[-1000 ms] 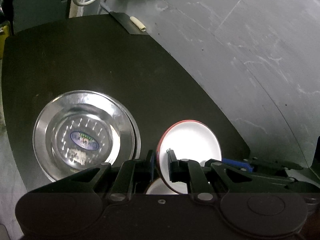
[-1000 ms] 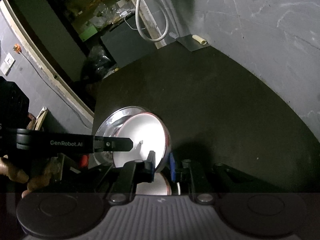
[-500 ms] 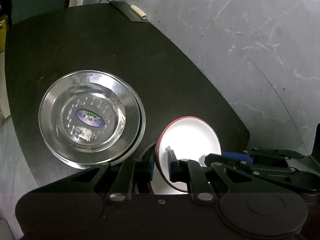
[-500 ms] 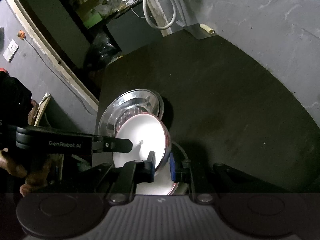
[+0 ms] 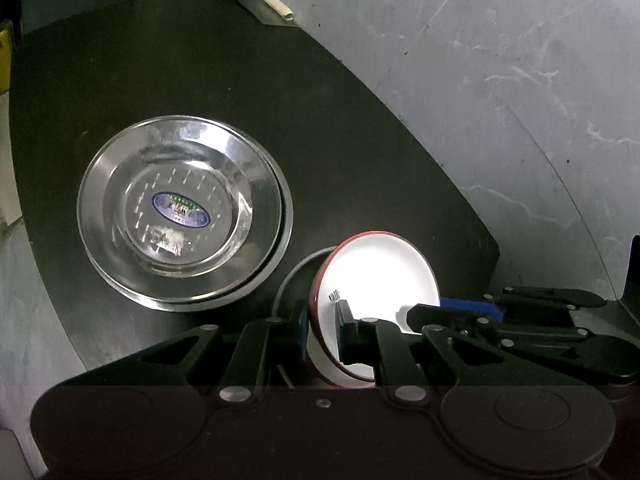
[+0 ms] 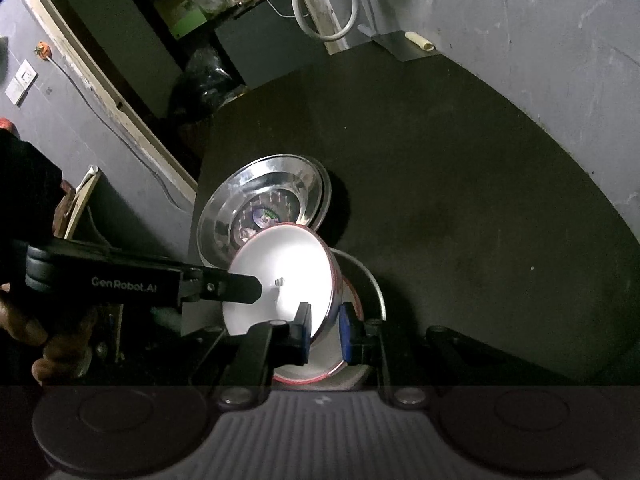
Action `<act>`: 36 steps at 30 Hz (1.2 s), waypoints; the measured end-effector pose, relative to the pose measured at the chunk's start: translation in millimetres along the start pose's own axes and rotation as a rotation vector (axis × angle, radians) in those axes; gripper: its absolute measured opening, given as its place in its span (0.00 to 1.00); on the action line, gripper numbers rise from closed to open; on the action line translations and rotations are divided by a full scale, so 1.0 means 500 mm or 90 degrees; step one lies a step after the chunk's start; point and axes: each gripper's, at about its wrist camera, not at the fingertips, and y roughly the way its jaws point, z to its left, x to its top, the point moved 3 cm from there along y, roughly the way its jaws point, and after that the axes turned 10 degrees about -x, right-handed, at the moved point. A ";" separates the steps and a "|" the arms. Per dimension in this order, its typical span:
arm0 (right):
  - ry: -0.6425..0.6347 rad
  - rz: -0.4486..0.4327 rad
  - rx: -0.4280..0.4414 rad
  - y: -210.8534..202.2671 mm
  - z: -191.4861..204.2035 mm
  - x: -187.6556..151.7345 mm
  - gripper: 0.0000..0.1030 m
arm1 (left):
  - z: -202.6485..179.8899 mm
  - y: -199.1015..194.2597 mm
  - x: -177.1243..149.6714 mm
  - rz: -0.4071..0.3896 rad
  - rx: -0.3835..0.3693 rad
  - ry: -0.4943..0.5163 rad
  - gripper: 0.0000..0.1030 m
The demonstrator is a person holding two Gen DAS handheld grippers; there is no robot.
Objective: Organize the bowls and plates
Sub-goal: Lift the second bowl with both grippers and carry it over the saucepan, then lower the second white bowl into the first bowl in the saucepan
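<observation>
A white bowl with a red rim is held off the black table by both grippers. My left gripper is shut on its rim at one side. My right gripper is shut on the rim at the other side; the bowl shows there too. The right gripper's blue-padded fingers reach in from the right in the left wrist view. A stack of shiny steel plates with a blue sticker lies on the table to the left, also in the right wrist view. Another white bowl sits below the held one.
The black table has a curved edge against a grey floor. A thin ring or wire lies under the bowls. A small cream tube lies at the far edge. The person's hand holds the left gripper.
Both grippers have lifted the bowl and drawn back; the steel plates now look farther away and the lower bowl shows more beneath.
</observation>
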 end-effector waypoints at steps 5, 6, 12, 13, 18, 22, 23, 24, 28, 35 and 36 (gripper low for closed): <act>-0.002 0.006 0.002 0.001 0.000 -0.004 0.16 | 0.000 0.001 -0.004 0.005 0.000 -0.002 0.13; -0.003 0.007 0.002 0.000 0.001 -0.004 0.16 | 0.000 0.002 -0.005 0.006 0.000 -0.002 0.13; -0.003 0.015 0.003 0.005 0.000 -0.007 0.16 | 0.001 0.007 -0.006 0.014 0.002 -0.007 0.13; -0.003 0.016 0.004 0.006 -0.001 -0.009 0.17 | 0.002 0.009 -0.006 0.015 0.003 -0.007 0.13; -0.002 0.021 0.005 0.009 -0.003 -0.015 0.17 | 0.003 0.013 -0.010 0.021 0.006 -0.010 0.13; 0.001 0.023 0.005 0.010 -0.006 -0.017 0.17 | 0.001 0.017 -0.008 0.023 0.007 -0.008 0.13; 0.002 0.024 0.005 0.010 -0.007 -0.017 0.17 | 0.001 0.018 -0.008 0.023 0.007 -0.008 0.13; 0.002 0.025 0.004 0.010 -0.006 -0.017 0.17 | 0.001 0.019 -0.008 0.024 0.008 -0.007 0.13; 0.003 0.028 0.005 0.013 -0.009 -0.018 0.17 | 0.000 0.022 -0.007 0.027 0.010 -0.006 0.14; 0.002 0.032 0.006 0.016 -0.011 -0.018 0.19 | -0.003 0.026 -0.006 0.031 0.013 -0.001 0.14; 0.002 0.033 0.005 0.016 -0.012 -0.019 0.19 | -0.003 0.027 -0.006 0.032 0.013 -0.002 0.14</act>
